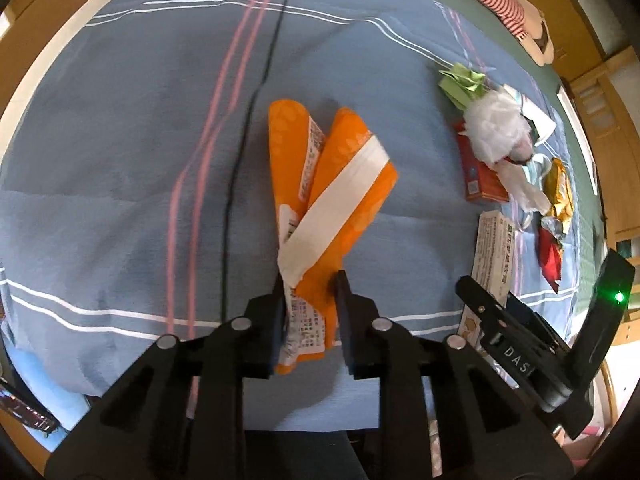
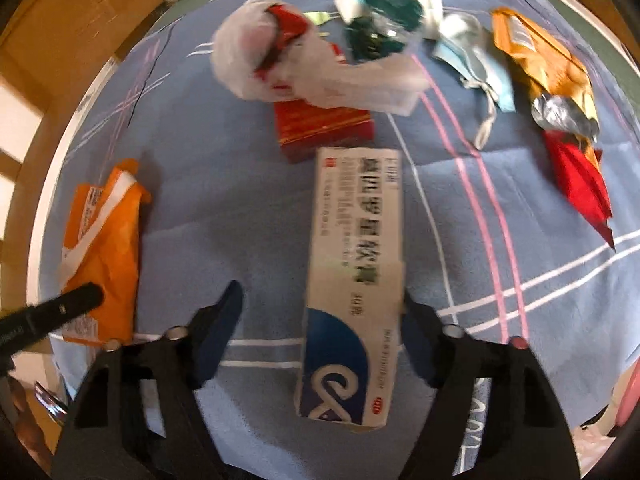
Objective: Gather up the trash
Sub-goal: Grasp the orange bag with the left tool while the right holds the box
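The left gripper is pinching an orange wrapper banded with white tape, creased and hanging mid-frame over the blue striped bedspread. Only the right wrist view is showing the white-and-blue box lying between the half-open right gripper, one finger touching its edge, with more litter along the top.

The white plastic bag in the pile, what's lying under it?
A red box lies partly under the white plastic bag, its near side sticking out on the blue bedsheet. The box's far part is covered, so anything further beneath cannot be seen.
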Tool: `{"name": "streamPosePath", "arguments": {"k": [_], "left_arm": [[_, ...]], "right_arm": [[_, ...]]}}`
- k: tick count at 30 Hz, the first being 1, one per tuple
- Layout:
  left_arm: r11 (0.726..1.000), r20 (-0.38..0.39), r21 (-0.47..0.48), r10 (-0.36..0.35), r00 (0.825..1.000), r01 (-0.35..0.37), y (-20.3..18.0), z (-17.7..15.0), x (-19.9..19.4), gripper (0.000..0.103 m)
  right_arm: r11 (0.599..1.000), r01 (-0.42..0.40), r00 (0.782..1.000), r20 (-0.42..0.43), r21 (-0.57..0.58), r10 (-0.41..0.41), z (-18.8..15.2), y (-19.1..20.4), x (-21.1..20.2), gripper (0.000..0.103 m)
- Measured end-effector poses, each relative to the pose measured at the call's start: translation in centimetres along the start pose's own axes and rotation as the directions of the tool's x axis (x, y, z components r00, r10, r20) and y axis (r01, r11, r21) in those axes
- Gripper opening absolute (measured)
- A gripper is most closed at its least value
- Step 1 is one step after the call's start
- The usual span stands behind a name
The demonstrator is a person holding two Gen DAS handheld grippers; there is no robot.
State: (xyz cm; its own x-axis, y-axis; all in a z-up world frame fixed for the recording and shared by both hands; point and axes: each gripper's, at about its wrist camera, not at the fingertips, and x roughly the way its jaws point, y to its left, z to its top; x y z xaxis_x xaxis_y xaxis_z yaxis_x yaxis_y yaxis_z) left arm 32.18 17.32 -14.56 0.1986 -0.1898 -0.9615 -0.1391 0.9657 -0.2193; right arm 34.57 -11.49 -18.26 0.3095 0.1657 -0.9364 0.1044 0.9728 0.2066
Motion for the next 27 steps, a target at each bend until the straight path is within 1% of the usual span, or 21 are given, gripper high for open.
{"name": "streamPosePath", "arguments": {"k": [2,5,7,9,10,11,12,14,15,16,18,19,20,21,22,23,25,27], "left_arm": [[1.000,0.003,-0.019,0.018,1.000,-0.018,0.7,0.0,0.0,0.031],[0.998,0.006,-0.043,0.036,0.999,-0.036,1.6,0.2,-0.2,0.037],[0.997,0.009,-0.059,0.051,0.999,-0.050,2.3,0.2,-0.4,0.041],[0.995,0.011,-0.074,0.065,0.998,-0.064,2.6,0.3,-0.5,0.053],[0.994,0.011,-0.083,0.071,0.997,-0.070,2.9,0.3,-0.5,0.057],[0.993,0.010,-0.092,0.076,0.997,-0.075,3.1,0.3,-0.5,0.064],[0.992,0.009,-0.100,0.077,0.997,-0.076,3.4,0.3,-0.4,0.068],[0.991,0.005,-0.118,0.070,0.998,-0.069,3.9,0.3,-0.5,0.069],[0.990,0.002,-0.125,0.062,0.998,-0.061,4.2,0.3,-0.5,0.072],[0.989,-0.001,-0.143,0.039,0.999,-0.039,4.7,0.3,-0.7,0.074],[0.985,0.004,-0.174,0.002,1.000,-0.001,5.4,0.3,-1.0,0.081],[0.981,0.010,-0.195,-0.017,1.000,0.019,5.9,0.3,-1.3,0.082],[0.976,0.016,-0.214,-0.027,1.000,0.030,6.4,0.3,-1.6,0.085],[0.974,0.021,-0.224,-0.029,0.999,0.033,6.7,0.3,-1.7,0.087],[0.971,0.027,-0.236,-0.029,0.999,0.034,7.0,0.3,-1.9,0.087],[0.969,0.029,-0.244,-0.029,0.999,0.035,7.1,0.3,-2.0,0.089],[0.967,0.031,-0.251,-0.033,0.999,0.040,7.0,0.3,-1.9,0.090],[0.972,0.027,-0.230,-0.035,0.999,0.040,6.3,0.3,-1.6,0.093]], "right_arm": [[1.000,-0.006,1.000,0.001,-0.008,0.006,-0.1,0.5,0.2,0.048],[0.999,-0.013,1.000,0.006,-0.031,0.014,-0.2,0.8,0.2,0.041],[0.999,-0.018,1.000,0.007,-0.040,0.018,-0.2,0.7,0.2,0.038],[0.999,-0.020,1.000,0.009,-0.040,0.020,-0.2,0.8,0.2,0.038],[0.999,-0.021,1.000,0.009,-0.038,0.022,-0.3,0.7,0.2,0.038],[0.999,-0.023,1.000,0.009,-0.036,0.024,-0.5,0.7,0.0,0.038],[0.999,-0.025,1.000,0.008,-0.033,0.025,-0.3,0.8,0.2,0.038],[0.999,-0.032,0.999,0.004,-0.024,0.032,-0.3,0.6,0.1,0.038],[0.999,-0.041,0.999,0.001,-0.011,0.041,-0.3,0.6,0.0,0.038],[0.999,-0.051,0.999,0.000,0.003,0.051,-0.2,0.8,0.1,0.038],[0.998,-0.059,0.998,0.003,0.015,0.059,-0.1,0.3,0.0,0.040],[0.999,-0.050,0.999,0.009,0.012,0.050,-0.1,0.2,-0.2,0.044],[0.999,-0.037,0.999,0.011,0.005,0.037,0.0,0.2,-0.3,0.052],[1.000,-0.028,1.000,0.012,0.000,0.028,0.1,0.2,-0.3,0.058],[1.000,-0.023,1.000,0.012,-0.005,0.023,0.1,0.2,-0.4,0.067],[1.000,-0.019,1.000,0.012,-0.010,0.019,0.2,0.3,-0.4,0.071],[1.000,-0.005,1.000,0.007,-0.024,0.005,0.3,0.5,-0.2,0.073],[0.999,0.008,1.000,-0.004,-0.036,-0.008,0.4,0.9,0.4,0.074]]}}
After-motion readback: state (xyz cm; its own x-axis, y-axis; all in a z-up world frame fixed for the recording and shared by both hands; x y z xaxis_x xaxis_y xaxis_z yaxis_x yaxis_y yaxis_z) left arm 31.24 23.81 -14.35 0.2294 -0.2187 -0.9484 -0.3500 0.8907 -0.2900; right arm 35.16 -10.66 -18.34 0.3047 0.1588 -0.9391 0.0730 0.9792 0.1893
